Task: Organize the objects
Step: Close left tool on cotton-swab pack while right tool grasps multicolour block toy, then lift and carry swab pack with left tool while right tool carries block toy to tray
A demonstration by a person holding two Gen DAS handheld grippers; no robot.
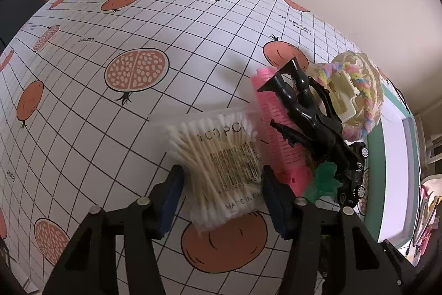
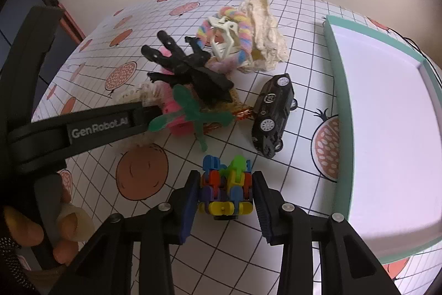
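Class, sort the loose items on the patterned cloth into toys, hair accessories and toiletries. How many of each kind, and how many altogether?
Toys: 4 (black figure, black toy car, green flyer, multicolour block toy)
Hair accessories: 3 (pink roller, rainbow scrunchie, cream claw clip)
Toiletries: 1 (cotton swab pack)
Total: 8

We read "100 PC" and "MADE IN" on the clear cotton swab box (image 1: pixel 218 156), beside a barcode label (image 1: pixel 234 163). The left gripper (image 2: pixel 91 129) carries the brand "GenRobot.AI". The bench cloth (image 1: pixel 85 40) shows small upside-down words, one seemingly "Garnet".
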